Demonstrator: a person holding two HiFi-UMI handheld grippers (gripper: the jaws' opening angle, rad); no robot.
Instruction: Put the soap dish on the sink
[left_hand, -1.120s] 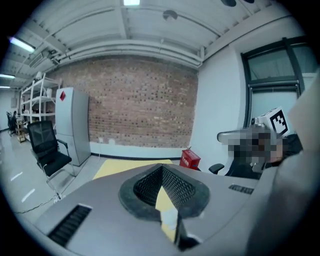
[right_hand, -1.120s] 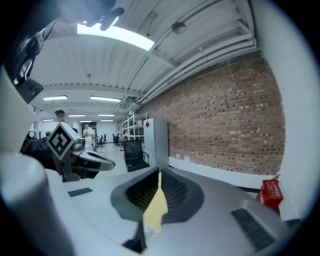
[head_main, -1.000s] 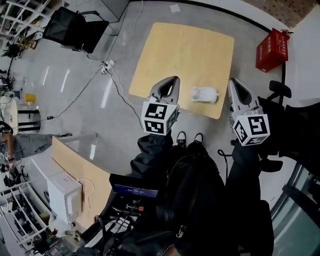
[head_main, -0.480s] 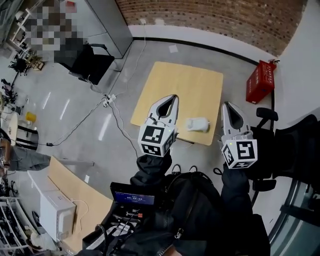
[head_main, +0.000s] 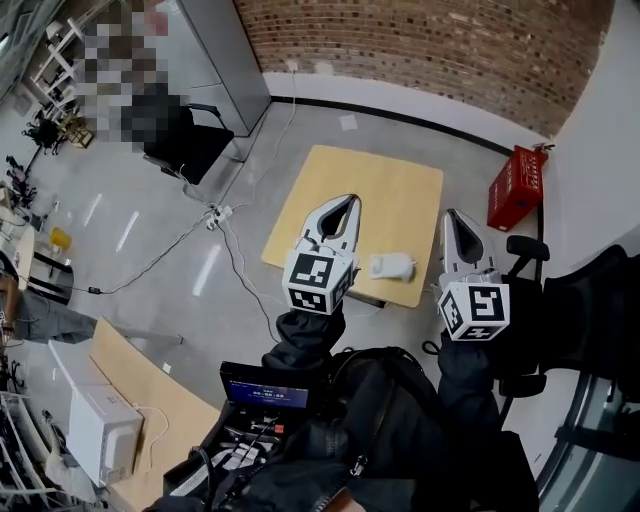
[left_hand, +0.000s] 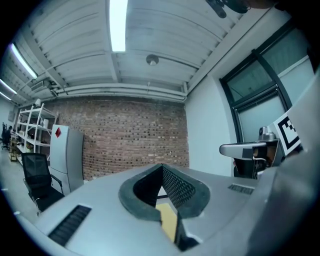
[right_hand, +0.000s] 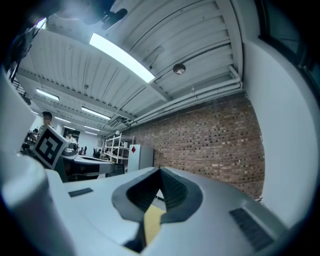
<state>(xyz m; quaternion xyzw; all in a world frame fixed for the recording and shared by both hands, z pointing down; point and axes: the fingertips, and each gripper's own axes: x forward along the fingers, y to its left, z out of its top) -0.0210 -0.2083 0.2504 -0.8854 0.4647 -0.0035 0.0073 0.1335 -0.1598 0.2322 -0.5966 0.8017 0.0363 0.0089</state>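
Left hand-held gripper (head_main: 346, 203), right hand-held gripper (head_main: 452, 217): both pressed together, empty, held level above counter (head_main: 385, 190). Dish (head_main: 390, 265) below, between them, untouched. Probably poised for approach.

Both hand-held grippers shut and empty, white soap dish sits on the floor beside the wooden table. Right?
No. The head view shows the white soap dish lying on the wooden table, not on the floor beside it. The rest holds: the left hand-held gripper and the right hand-held gripper are both shut and empty.
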